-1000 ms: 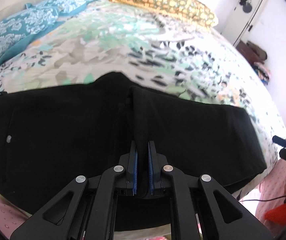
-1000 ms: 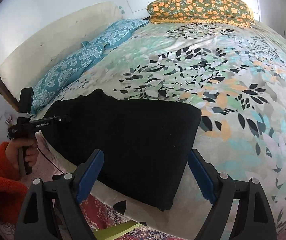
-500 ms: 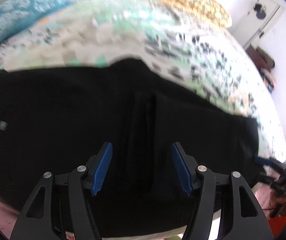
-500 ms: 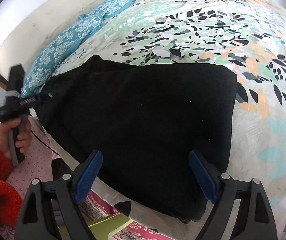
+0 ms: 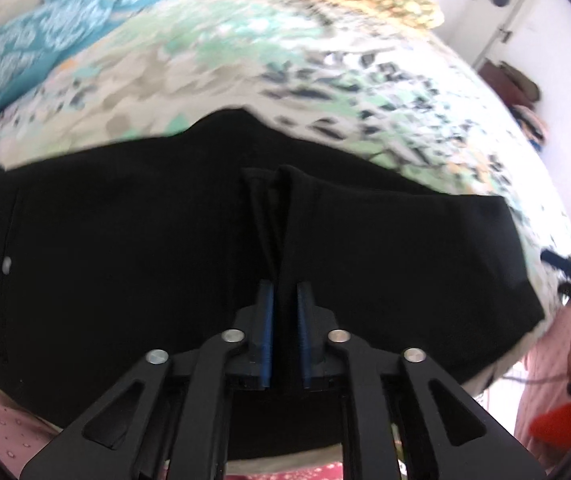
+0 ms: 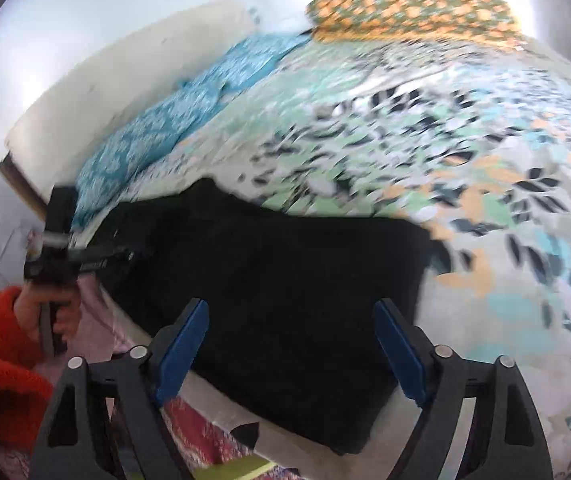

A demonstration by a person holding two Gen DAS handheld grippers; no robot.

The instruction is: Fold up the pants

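Black pants (image 5: 125, 260) lie flat across the near edge of the bed, folded lengthwise. My left gripper (image 5: 285, 312) points down at their middle. Its jaws are closing and pinch a raised ridge of the black fabric (image 5: 281, 208) between the blue pads. In the right wrist view the pants (image 6: 285, 280) reach to the bed's near edge. My right gripper (image 6: 291, 344) hovers over their end with its jaws wide, closing slightly, the pads pressing on nothing. A hand in a red sleeve (image 6: 1, 344) holds the left gripper (image 6: 137, 254) at the pants' far side.
The floral bedspread (image 6: 465, 160) stretches beyond the pants. Teal pillows (image 6: 173, 128) and an orange patterned pillow (image 6: 409, 12) lie at the head by a pale headboard (image 6: 125, 68). A door (image 5: 501, 12) and piled clothes (image 5: 513, 84) stand off right. The bed edge (image 6: 225, 400) drops near my right gripper.
The left jaws opened wide, then came back together on a ridge of the pants. The right gripper stayed open and shifted a little over the pants' end.
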